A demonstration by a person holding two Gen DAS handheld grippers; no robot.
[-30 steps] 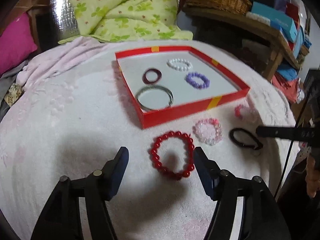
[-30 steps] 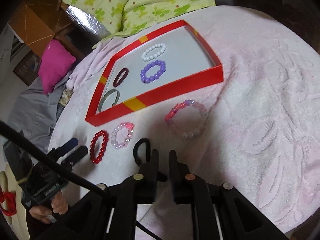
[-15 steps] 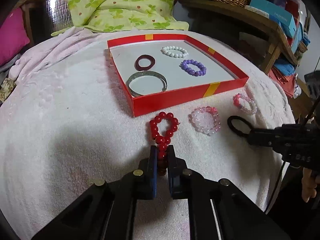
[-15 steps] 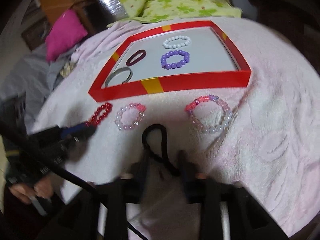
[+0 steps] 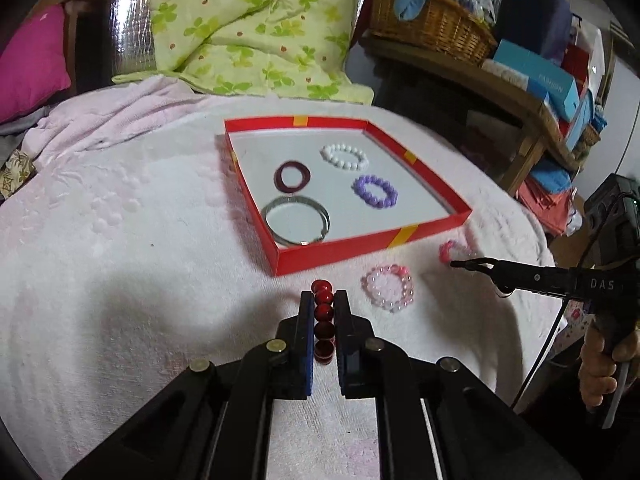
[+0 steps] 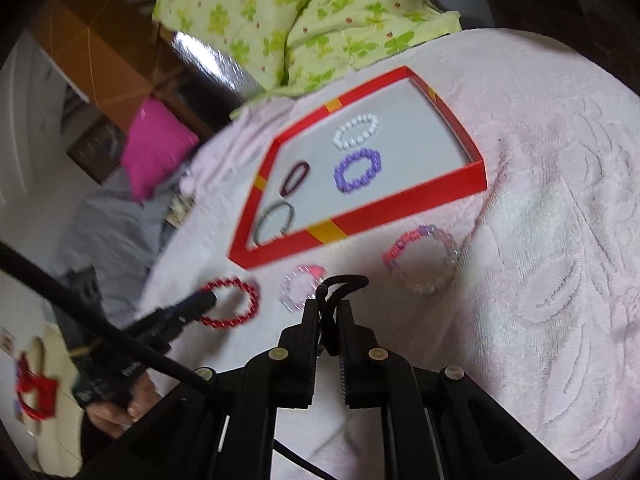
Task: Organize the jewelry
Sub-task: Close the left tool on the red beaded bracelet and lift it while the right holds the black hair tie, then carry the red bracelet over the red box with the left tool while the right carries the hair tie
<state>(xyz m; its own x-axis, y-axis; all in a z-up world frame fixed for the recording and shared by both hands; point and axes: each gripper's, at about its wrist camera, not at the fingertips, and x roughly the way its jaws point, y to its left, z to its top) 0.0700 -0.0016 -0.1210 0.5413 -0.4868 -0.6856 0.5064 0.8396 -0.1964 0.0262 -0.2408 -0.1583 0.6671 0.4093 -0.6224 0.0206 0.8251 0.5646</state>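
Jewelry is split between the red tray [image 5: 372, 246] and the pink towel [image 5: 120, 260] before it: my left tongs [image 5: 323, 300] are clamped on the red bead bracelet [image 5: 323, 312], and my right tongs [image 6: 329, 308] are pinched on the black hair tie [image 6: 340, 284]. Inside the tray I see a white bead bracelet [image 5: 344, 157], a purple bead bracelet [image 5: 375, 191], a dark red ring [image 5: 292, 176] and a silver bangle [image 5: 296, 220]. On the towel, near the tray's front wall, lie a pale pink bead bracelet [image 5: 387, 286] and a pink-and-clear bracelet [image 6: 422, 258].
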